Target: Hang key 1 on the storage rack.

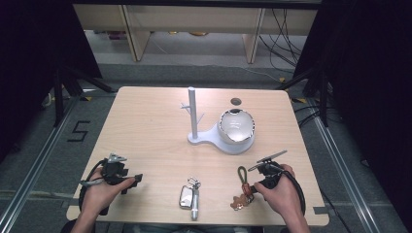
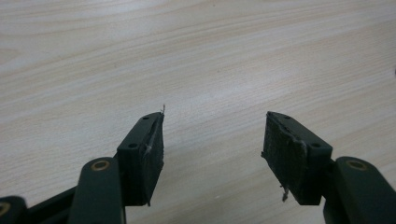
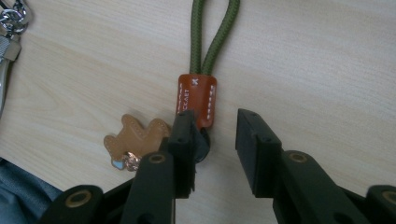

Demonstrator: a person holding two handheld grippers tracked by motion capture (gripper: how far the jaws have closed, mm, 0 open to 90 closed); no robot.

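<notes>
Bare wood ahead of left gripper. White stand and bowl block table centre. Keys, keychain crowd near edge.

Light wood counter with four things on it.
White stand holding a silver bowl near centre; key fob at 6 o'clock; green-cord keychain at 5 o'clock.

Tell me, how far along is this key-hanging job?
Nothing looks done: the white stand has bare pegs. In hand: the right gripper, jaws open, is at the green-cord keychain. Left: gripping it, probably hanging it; the silver keychain lies untouched; the left gripper is open.
</notes>
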